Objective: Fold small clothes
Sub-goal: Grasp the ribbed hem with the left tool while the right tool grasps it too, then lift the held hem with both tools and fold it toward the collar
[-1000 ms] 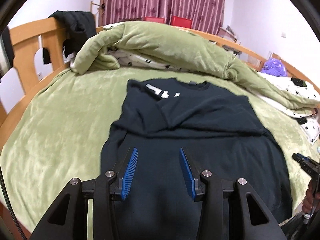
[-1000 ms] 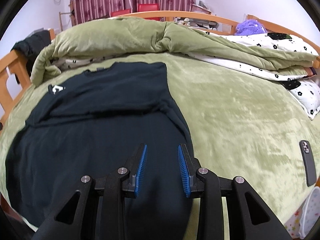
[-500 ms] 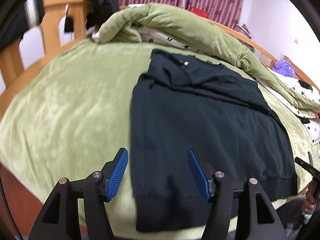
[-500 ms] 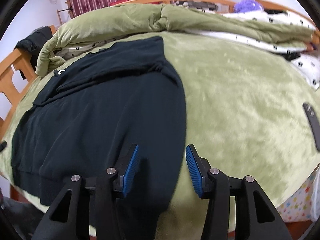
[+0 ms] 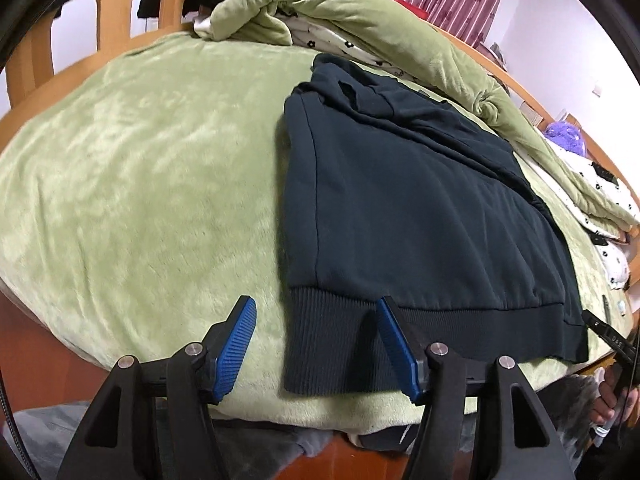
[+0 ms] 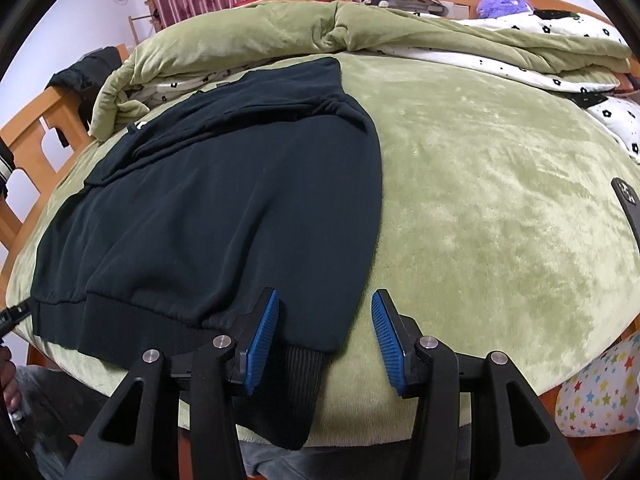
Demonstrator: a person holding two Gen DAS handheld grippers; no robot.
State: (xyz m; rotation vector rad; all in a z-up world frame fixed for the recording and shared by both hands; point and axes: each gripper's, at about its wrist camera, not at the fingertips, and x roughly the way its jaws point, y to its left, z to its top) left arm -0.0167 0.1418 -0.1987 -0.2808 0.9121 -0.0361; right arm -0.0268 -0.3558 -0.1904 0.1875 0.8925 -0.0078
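Our left gripper (image 5: 314, 346) has its jaws spread wide, straddling the left corner of the ribbed hem (image 5: 400, 344) of the dark sweatshirt (image 5: 420, 216); the inner blue pad sits over the hem band, the outer one over bare green bed cover (image 5: 140, 200). We cannot tell whether either pad touches the cloth. Our right gripper (image 6: 326, 334) is spread likewise around the right hem corner (image 6: 296, 384), which hangs over the near edge of the bed.

The sweatshirt lies flat down the middle of the bed, hem nearest us, with its sleeves folded across the upper body. We see only a sliver of white print (image 6: 138, 126) near the collar, mostly hidden in the fold. The collar end lies just beside the bunched green quilt (image 6: 260, 36), whose flowered white lining (image 6: 540, 60) shows beneath.

Left of the garment we have a broad stretch of open cover up to the wooden bed rail (image 5: 72, 52). To the right there is more open cover, with a dark phone (image 6: 628, 208) cut off at the frame edge. A star-patterned cushion (image 6: 600, 392) sits below the bed edge.
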